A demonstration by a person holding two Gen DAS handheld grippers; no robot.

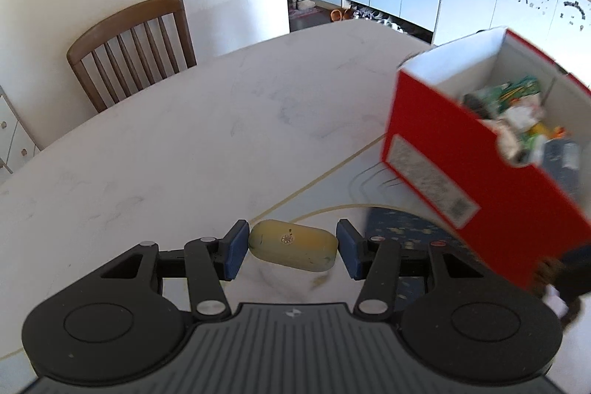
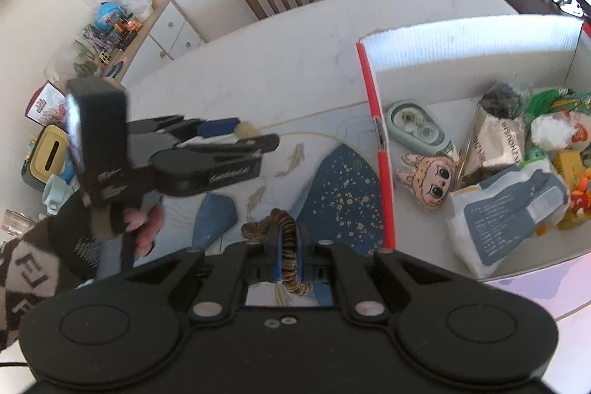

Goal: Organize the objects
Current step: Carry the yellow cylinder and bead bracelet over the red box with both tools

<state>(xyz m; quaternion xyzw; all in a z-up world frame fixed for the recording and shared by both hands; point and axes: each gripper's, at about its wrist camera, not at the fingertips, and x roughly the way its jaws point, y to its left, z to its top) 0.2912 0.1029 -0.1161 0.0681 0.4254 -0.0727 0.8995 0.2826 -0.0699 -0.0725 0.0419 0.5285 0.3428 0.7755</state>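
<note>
Left gripper (image 1: 291,248) clamps a yellowish oval case (image 1: 293,249) between its blue pads, lifted above the tabletop (image 1: 184,135). Right gripper (image 2: 287,255) is pinched tight on a brown striped hair tie (image 2: 286,246). Red box (image 1: 461,165) of mixed items sits toward the tabletop's right edge.

Box (image 2: 373,143): sitting on the counter (image 1: 221,120), right of the mat (image 2: 332,187).
Chair (image 1: 136,50): standing behind the counter.
Doll (image 2: 430,181): lying inside the box, beside the packets (image 2: 506,209).
</note>
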